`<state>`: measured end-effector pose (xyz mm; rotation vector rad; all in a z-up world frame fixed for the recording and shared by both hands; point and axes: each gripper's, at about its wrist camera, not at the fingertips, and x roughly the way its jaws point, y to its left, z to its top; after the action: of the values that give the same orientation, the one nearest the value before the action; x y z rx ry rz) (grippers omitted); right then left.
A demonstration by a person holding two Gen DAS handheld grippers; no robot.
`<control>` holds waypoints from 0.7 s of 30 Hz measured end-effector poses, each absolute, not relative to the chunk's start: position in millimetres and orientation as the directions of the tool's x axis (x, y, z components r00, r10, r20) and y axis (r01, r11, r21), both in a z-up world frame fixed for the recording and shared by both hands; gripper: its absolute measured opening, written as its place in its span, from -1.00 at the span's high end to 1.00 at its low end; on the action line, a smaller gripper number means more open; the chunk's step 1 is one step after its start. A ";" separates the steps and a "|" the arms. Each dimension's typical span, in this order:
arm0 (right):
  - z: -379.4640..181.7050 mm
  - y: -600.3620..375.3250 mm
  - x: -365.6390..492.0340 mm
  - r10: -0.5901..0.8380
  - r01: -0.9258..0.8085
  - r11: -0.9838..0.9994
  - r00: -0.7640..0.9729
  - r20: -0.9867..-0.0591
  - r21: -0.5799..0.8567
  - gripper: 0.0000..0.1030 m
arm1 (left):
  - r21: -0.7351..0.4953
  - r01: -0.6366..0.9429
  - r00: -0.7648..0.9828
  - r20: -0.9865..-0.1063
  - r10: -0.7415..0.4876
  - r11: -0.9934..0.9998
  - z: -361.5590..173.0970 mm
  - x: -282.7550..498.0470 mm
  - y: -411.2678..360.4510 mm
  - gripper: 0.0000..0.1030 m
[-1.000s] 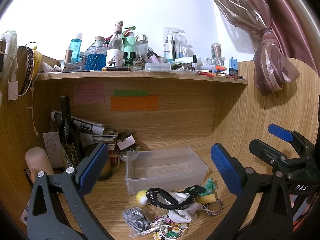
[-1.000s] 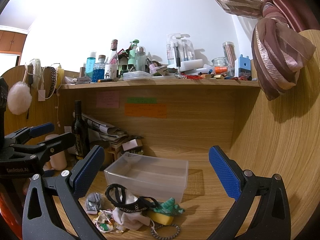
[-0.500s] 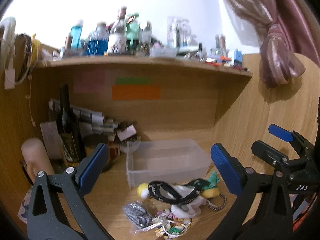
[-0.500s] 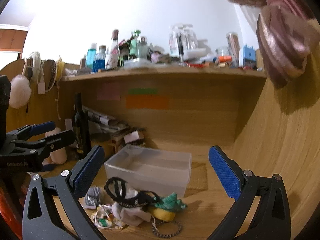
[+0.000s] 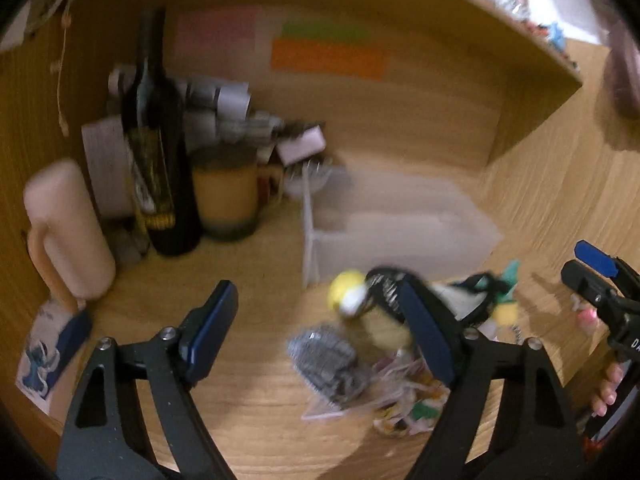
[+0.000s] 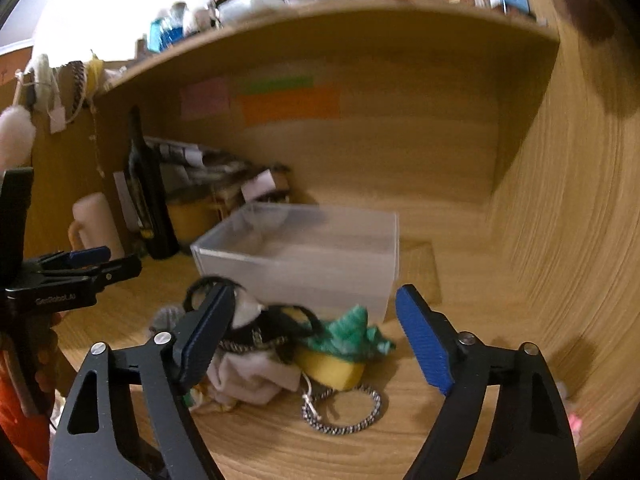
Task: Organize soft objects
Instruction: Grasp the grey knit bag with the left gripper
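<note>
A pile of small things lies on the wooden desk in front of a clear plastic bin [image 6: 304,264], also in the left wrist view [image 5: 400,232]. The pile holds a black strap [image 6: 280,328], white cloth [image 6: 248,376], a green crinkled piece [image 6: 352,332], a yellow sponge [image 6: 332,368] and a grey mesh pouch [image 5: 328,360]. My right gripper [image 6: 316,340] is open just above the pile. My left gripper [image 5: 320,336] is open above the pile's left side. The left view is blurred.
A dark wine bottle [image 5: 156,140], a pink mug [image 5: 68,236] and a tan jar [image 5: 226,196] stand at the left back. A metal chain [image 6: 344,412] lies in front of the sponge. A shelf above carries several bottles [image 6: 168,32]. Wooden wall at right.
Both grippers have tilted down and moved closer to the pile. The pile and bin now look larger and nearer. Both stay open.
</note>
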<state>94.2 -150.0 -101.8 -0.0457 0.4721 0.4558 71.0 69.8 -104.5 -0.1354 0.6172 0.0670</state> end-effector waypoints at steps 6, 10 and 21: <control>-126.1 -151.6 111.3 0.396 -0.412 0.906 0.743 -0.539 0.098 -0.40 | -0.158 -0.108 0.737 -0.675 -0.027 0.982 -136.4 84.4 79.2 -0.46; -140.6 -159.0 126.6 0.377 -0.377 0.917 0.719 -0.584 0.128 -0.33 | -0.182 -0.109 0.697 -0.715 -0.055 0.977 -153.8 96.0 82.7 -0.45; -167.2 -162.6 162.1 0.412 -0.377 0.903 0.632 -0.656 0.204 0.25 | -0.241 -0.069 0.614 -0.775 -0.149 0.968 -185.2 116.6 79.8 -0.02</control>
<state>162.1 -162.6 -167.2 0.0487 0.7626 0.4518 116.6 79.8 -185.2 -0.2583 0.9112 -0.0467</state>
